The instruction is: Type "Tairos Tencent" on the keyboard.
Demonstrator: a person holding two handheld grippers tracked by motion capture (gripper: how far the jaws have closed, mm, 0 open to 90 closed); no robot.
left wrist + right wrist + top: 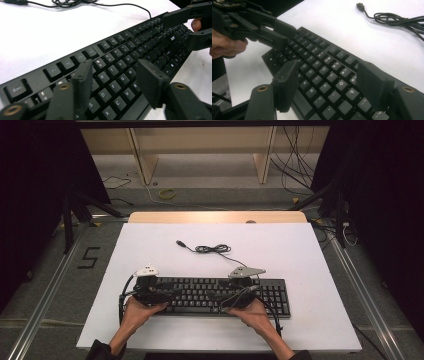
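Observation:
A black keyboard [272, 296] lies across the near part of the white tabletop [150, 245]. Its loose cable [212, 249] is coiled behind it and ends in a USB plug [180, 242]. My left gripper [170, 294] hovers over the keyboard's left half, and my right gripper [225, 296] over the middle-right keys. In the left gripper view the left gripper [116, 68] is open above the letter keys [117, 50], with no pad touching them. In the right gripper view the right gripper [328, 68] stands open over the keys [317, 65]. The cable [392, 18] lies beyond.
White table surface stretches behind and to both sides of the keyboard. A wooden frame [145, 160] stands on the floor past the far edge, with loose wires [295, 165] to its right. Metal rails [45, 295] run along both sides of the table. A "5" [89, 257] marks the floor at left.

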